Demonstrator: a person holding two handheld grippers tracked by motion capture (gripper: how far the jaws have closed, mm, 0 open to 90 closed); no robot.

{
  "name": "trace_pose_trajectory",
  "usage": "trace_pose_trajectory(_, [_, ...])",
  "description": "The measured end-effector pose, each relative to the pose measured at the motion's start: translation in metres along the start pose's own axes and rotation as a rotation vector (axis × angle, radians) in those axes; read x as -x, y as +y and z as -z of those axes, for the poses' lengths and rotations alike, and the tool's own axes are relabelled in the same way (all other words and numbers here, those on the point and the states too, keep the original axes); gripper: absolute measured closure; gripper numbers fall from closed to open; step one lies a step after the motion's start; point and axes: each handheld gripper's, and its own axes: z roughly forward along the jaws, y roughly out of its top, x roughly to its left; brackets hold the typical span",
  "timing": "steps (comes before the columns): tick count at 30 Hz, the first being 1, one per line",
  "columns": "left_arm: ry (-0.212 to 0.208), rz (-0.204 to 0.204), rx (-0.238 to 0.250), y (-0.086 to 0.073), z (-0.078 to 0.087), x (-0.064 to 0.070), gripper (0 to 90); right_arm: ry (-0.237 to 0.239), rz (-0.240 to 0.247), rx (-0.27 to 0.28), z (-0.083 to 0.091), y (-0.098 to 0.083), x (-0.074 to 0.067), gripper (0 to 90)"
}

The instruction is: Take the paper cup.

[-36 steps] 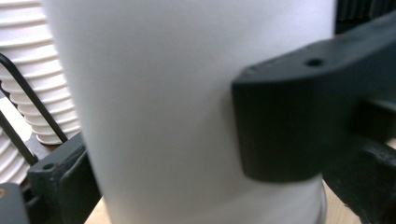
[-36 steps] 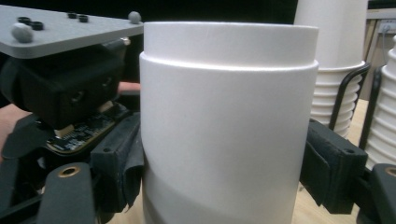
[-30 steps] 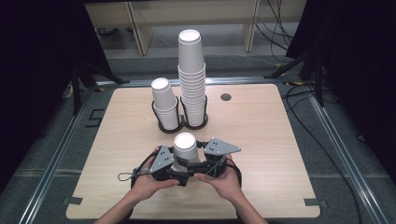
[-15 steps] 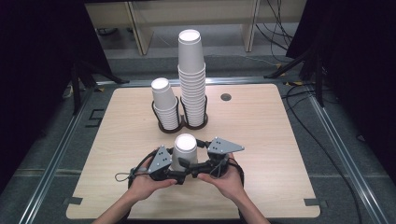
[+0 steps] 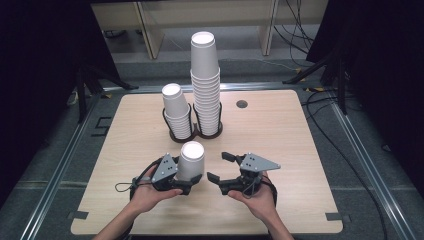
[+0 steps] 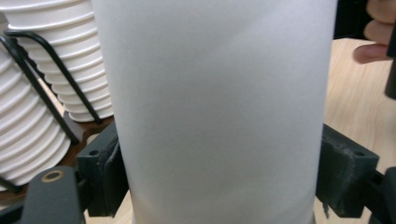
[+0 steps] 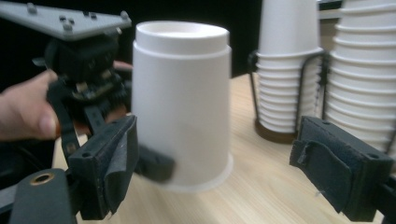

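The left hand-held gripper (image 5: pixel 192 176) has just closed its jaws on an upside-down cup (image 5: pixel 192 159), which stands on the worktop (image 5: pixel 280 130) near its front edge. The right hand-held gripper (image 5: pixel 220 167) lies just beside the cup, jaws wide apart with nothing between them. Behind the cup, a rack (image 5: pixel 196 134) holds a short stack (image 5: pixel 177 110) and a tall stack (image 5: pixel 205 80).
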Motion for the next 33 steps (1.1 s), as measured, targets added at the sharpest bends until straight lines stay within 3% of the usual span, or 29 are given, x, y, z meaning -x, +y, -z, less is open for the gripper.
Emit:
trace_pose_trajectory(4, [0.007,-0.032,-0.081,0.002,0.002,-0.008,17.7,-0.062,-0.012,-0.024,0.016,-0.009,0.003,14.7])
trace_pose_trajectory(6, [0.007,-0.047,-0.102,0.003,0.003,-0.010,17.8,-0.058,-0.020,-0.023,0.017,-0.010,0.004,14.7])
trace_pose_trajectory(7, [0.004,-0.064,-0.140,0.006,0.005,-0.013,17.8,-0.072,-0.021,-0.016,0.021,-0.012,0.008,14.7])
trace_pose_trajectory(11, [0.000,-0.101,-0.184,0.010,0.008,-0.017,18.1,-0.096,-0.040,-0.018,0.029,-0.015,0.013,14.7])
trace_pose_trajectory(13, [-0.044,-0.137,-0.195,0.015,0.010,-0.020,18.2,-0.111,-0.042,-0.024,0.031,-0.017,0.016,14.7])
trace_pose_trajectory(15, [-0.054,-0.192,-0.232,0.019,0.013,-0.022,18.2,-0.126,-0.040,-0.026,0.033,-0.019,0.018,14.7])
trace_pose_trajectory(16, [-0.054,-0.192,-0.232,0.019,0.013,-0.022,18.2,-0.140,-0.019,-0.026,0.033,-0.021,0.021,14.7])
trace_pose_trajectory(17, [-0.066,-0.221,-0.249,0.021,0.014,-0.025,18.2,-0.144,-0.025,-0.040,0.034,-0.022,0.021,14.8])
trace_pose_trajectory(19, [-0.071,-0.237,-0.262,0.023,0.014,-0.026,18.2,-0.149,-0.031,-0.041,0.035,-0.023,0.021,14.8])
trace_pose_trajectory(20, [-0.102,-0.265,-0.293,0.025,0.014,-0.028,18.1,-0.153,-0.032,-0.049,0.036,-0.026,0.022,14.7])
trace_pose_trajectory(23, [-0.135,-0.318,-0.335,0.026,0.010,-0.030,18.0,-0.159,-0.018,-0.041,0.038,-0.028,0.024,14.8])
trace_pose_trajectory(24, [-0.135,-0.318,-0.335,0.026,0.010,-0.030,18.0,-0.163,-0.045,-0.073,0.041,-0.028,0.022,14.8])
trace_pose_trajectory(25, [-0.137,-0.394,-0.364,0.028,0.008,-0.029,17.9,-0.168,-0.036,-0.051,0.041,-0.030,0.022,14.8])
trace_pose_trajectory(26, [-0.138,-0.423,-0.379,0.030,0.007,-0.029,17.9,-0.178,-0.029,-0.069,0.043,-0.030,0.022,14.8])
trace_pose_trajectory(28, [-0.147,-0.436,-0.388,0.031,0.006,-0.029,17.9,-0.185,-0.015,-0.052,0.043,-0.030,0.023,14.8])
trace_pose_trajectory(29, [-0.171,-0.445,-0.409,0.036,0.005,-0.031,17.9,-0.171,-0.025,-0.041,0.043,-0.031,0.022,14.7])
trace_pose_trajectory(31, [-0.173,-0.480,-0.434,0.039,0.004,-0.033,18.0,-0.179,-0.039,-0.070,0.047,-0.031,0.020,14.7])
trace_pose_trajectory(33, [-0.166,-0.507,-0.467,0.042,0.003,-0.035,18.1,-0.183,-0.009,-0.042,0.046,-0.031,0.021,14.8])
